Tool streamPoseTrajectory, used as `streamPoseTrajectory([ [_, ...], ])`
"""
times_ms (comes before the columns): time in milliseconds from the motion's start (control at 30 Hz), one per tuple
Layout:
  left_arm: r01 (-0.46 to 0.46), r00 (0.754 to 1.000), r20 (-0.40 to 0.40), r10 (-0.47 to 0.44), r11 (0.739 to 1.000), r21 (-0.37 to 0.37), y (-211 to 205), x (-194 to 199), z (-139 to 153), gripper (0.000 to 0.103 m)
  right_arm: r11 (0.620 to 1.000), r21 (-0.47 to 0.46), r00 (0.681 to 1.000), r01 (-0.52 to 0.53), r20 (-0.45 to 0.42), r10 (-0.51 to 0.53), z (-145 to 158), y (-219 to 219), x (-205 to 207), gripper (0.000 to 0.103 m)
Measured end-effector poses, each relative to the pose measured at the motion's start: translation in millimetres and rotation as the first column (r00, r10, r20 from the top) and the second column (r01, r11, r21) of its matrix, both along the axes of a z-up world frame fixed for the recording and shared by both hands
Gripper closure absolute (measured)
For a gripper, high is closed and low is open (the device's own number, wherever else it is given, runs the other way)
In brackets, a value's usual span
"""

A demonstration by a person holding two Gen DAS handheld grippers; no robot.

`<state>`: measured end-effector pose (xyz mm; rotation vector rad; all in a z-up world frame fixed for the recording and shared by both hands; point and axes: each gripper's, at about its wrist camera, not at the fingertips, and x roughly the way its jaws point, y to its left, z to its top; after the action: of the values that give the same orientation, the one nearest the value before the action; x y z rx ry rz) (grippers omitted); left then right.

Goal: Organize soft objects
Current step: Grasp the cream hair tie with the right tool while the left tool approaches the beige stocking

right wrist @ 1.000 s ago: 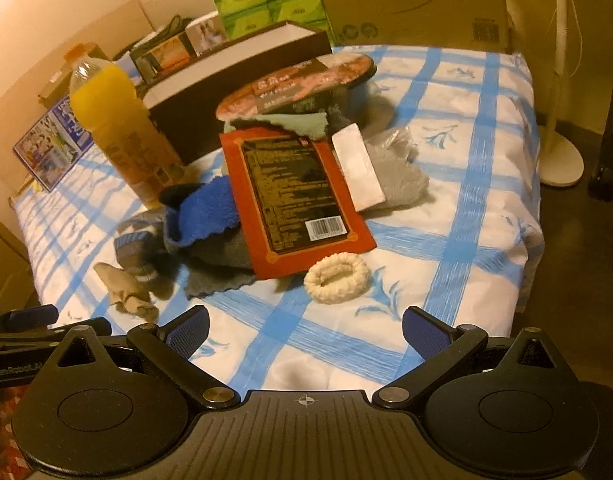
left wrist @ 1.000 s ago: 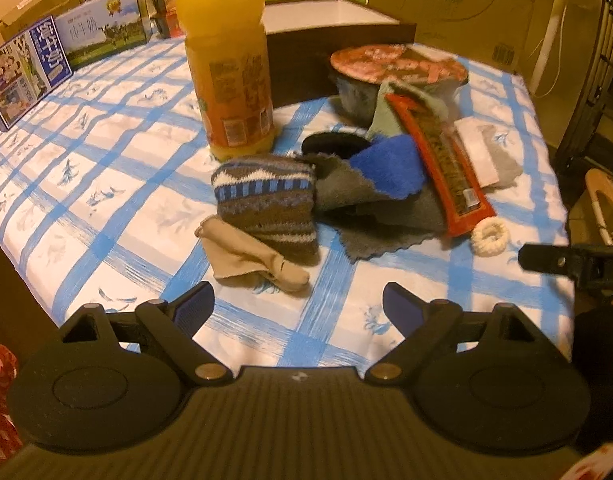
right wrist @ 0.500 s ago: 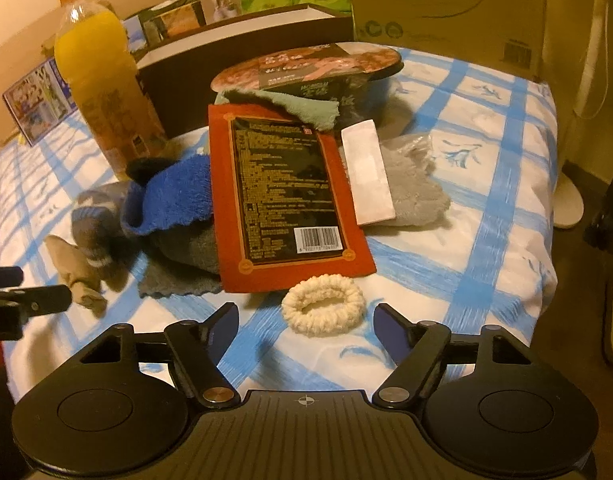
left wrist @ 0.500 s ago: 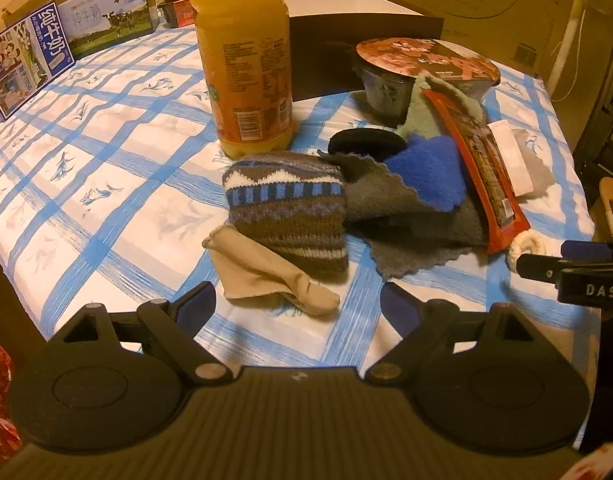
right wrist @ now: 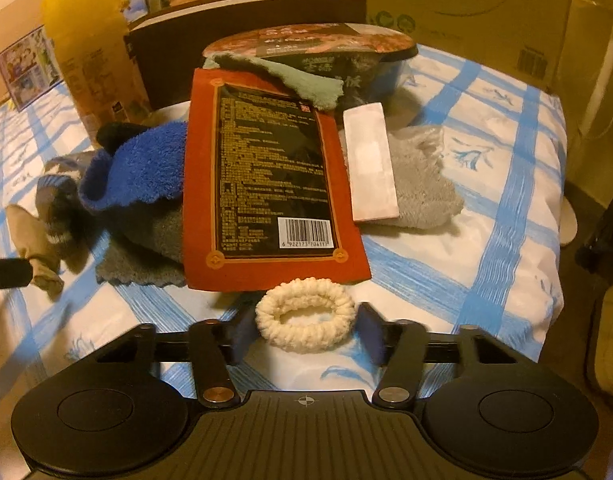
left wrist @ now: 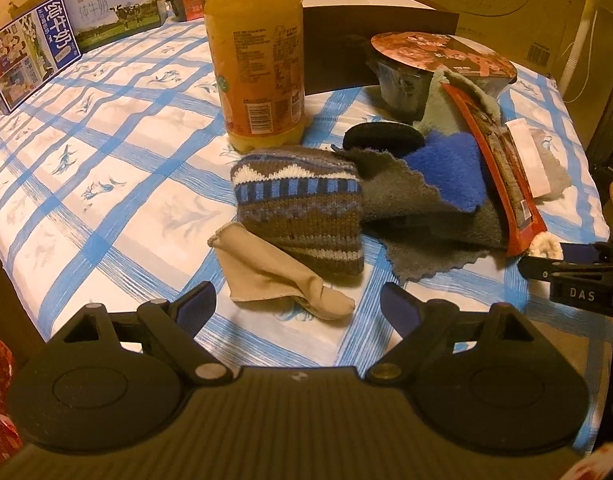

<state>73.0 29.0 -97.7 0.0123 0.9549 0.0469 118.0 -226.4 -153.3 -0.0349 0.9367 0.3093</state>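
From the left wrist, the left gripper hangs wide open over the beige sock, touching nothing. From the right wrist, the right gripper is closing around the cream ring on the tablecloth, pads not yet pressing; only this view shows the ring whole.

Black grippers, blue-padded fingers, seemingly brass screws.

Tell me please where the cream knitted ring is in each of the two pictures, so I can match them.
Left wrist view: cream knitted ring at the far right edge, mostly hidden behind the red packet.
Right wrist view: the ring lies low in the centre, between the closing jaws of the right gripper.
Shared landmark: the red packet, just beyond the ring in both.
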Motion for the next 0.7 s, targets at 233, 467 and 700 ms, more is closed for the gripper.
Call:
streamPoseTrajectory([
  [233,0.001,1.0,0.007,-0.001,1.0,-0.007,-4.0,2.3,-1.6,0.015,0.998,0.05,0.999,-0.041,0.002,0.041,11.1,-6.7,-9.3,0.081],
  [467,-0.03,0.999,0.018,0.03,1.0,-0.006,-6.5,9.2,-7.7,0.015,0.993,0.103,0.999,-0.051,0.015,0.05,31.1,-10.7,-17.0,0.082],
  [700,-0.068,0.998,-0.009,0.068,0.997,0.023,1.8,19.0,-22.7,0.018,0.992,0.122,1.0,-0.02,0.008,0.019,33.4,-19.6,-10.8,0.082],
])
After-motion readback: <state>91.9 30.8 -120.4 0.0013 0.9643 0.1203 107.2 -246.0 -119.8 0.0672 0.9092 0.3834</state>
